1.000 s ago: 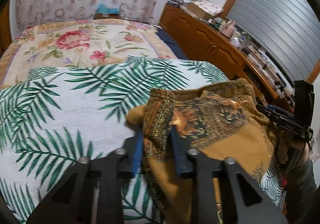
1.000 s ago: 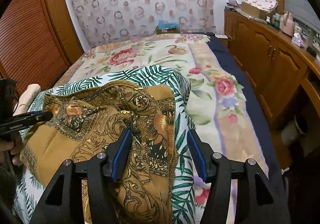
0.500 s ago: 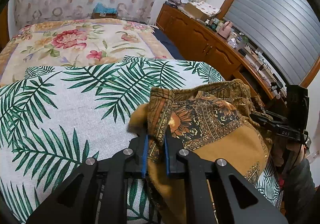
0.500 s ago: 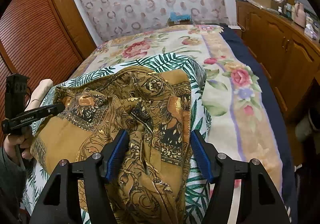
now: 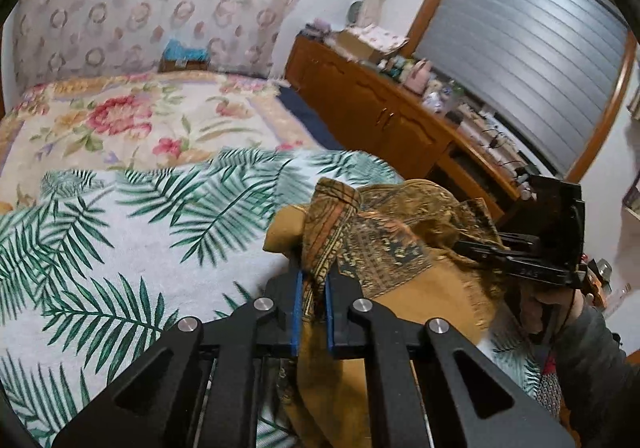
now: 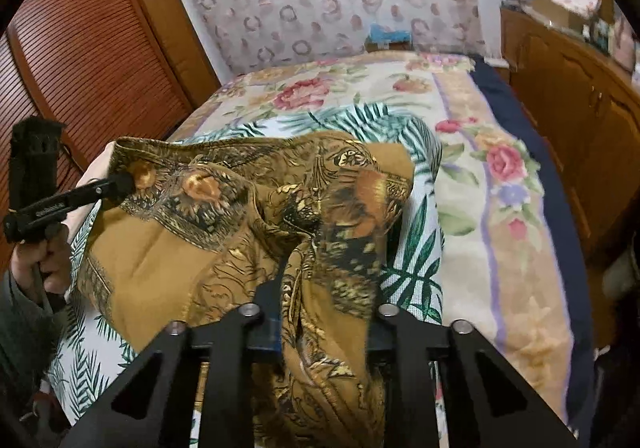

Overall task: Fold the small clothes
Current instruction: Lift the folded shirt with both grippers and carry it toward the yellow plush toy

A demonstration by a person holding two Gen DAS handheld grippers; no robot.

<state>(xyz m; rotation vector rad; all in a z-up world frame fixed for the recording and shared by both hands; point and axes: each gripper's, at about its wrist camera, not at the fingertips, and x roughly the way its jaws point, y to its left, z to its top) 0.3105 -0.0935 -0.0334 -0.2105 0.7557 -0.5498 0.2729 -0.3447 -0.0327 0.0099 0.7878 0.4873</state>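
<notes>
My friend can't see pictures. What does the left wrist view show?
The left gripper, jaws just closing, pinches a brown patterned cloth above a palm-leaf sheet on a bed. The right gripper holds its far side.

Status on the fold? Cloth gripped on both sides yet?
Done: left gripper is pinched on a bunched edge of the ochre patterned cloth; right gripper has just closed on another edge. In hand: cloth lifting off the palm-print cover, still crumpled. Left: spread it flat, then fold; no fold shows.
</notes>
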